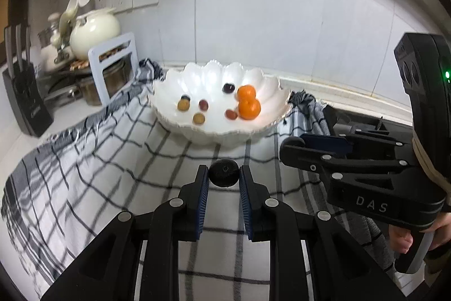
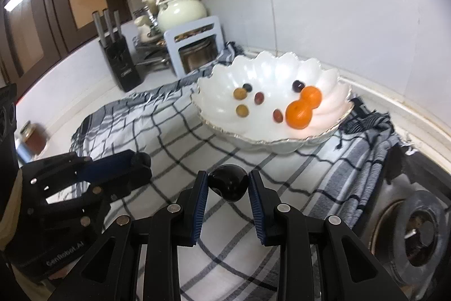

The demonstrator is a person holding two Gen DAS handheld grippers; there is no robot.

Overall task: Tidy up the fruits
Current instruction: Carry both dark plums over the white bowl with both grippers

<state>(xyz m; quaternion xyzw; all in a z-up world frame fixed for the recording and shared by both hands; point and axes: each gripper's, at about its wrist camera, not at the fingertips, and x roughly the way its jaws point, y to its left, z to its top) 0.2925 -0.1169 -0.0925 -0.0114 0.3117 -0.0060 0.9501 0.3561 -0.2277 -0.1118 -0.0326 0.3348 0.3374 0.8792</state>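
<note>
A white scalloped bowl (image 1: 180, 81) (image 2: 214, 75) stands on a checked cloth (image 1: 112, 154) (image 2: 174, 131). It holds two oranges (image 1: 248, 103) (image 2: 303, 106) and several small grapes (image 1: 183, 104) (image 2: 242, 110). My left gripper (image 1: 224, 174) is shut on a matte dark round fruit (image 1: 224, 173), held just above the cloth in front of the bowl. My right gripper (image 2: 228, 184) is shut on a glossy black fruit (image 2: 228, 184). Each gripper shows in the other's view: the right one at the right (image 1: 293, 148), the left one at the left (image 2: 141, 162).
A knife block (image 1: 24, 92) (image 2: 119, 58), a cream teapot (image 1: 94, 31) (image 2: 181, 9) and a blue-grey rack with jars (image 1: 114, 66) (image 2: 197, 47) stand at the back left. A jar (image 2: 32, 137) sits at the left. A stove burner (image 2: 420, 227) lies at the right.
</note>
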